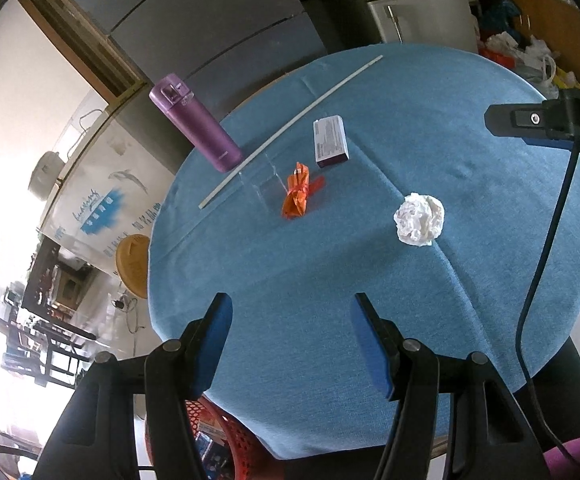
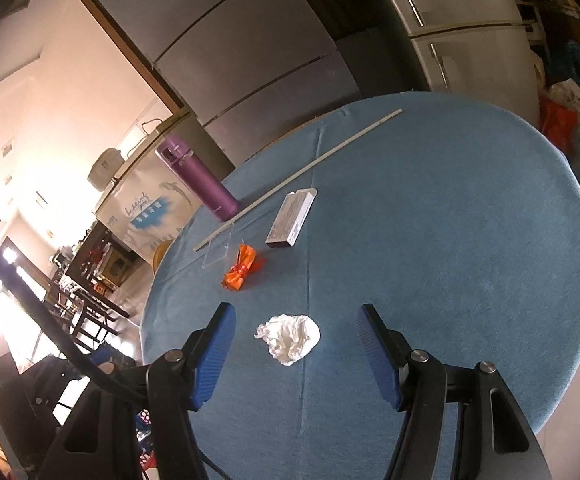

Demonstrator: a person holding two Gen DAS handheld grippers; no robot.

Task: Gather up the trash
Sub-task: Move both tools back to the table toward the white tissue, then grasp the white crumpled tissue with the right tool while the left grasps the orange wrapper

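A crumpled white tissue (image 1: 420,219) lies on the round table with a blue cloth (image 1: 370,300). An orange crumpled wrapper (image 1: 297,196) lies left of it, beside a clear plastic piece (image 1: 263,184). My left gripper (image 1: 292,320) is open and empty above the table's near edge. My right gripper (image 2: 294,336) is open, its fingers either side of the tissue (image 2: 290,338) and just above it. The wrapper (image 2: 241,267) lies beyond. The right gripper's body (image 1: 550,124) shows at the right in the left wrist view.
A purple flask (image 1: 197,130) stands at the table's far left. A purple-and-white box (image 1: 330,141) and a long white stick (image 1: 290,128) lie beyond the wrapper. A red mesh basket (image 1: 225,436) sits below the near edge. A fridge (image 2: 462,40) and bags stand behind.
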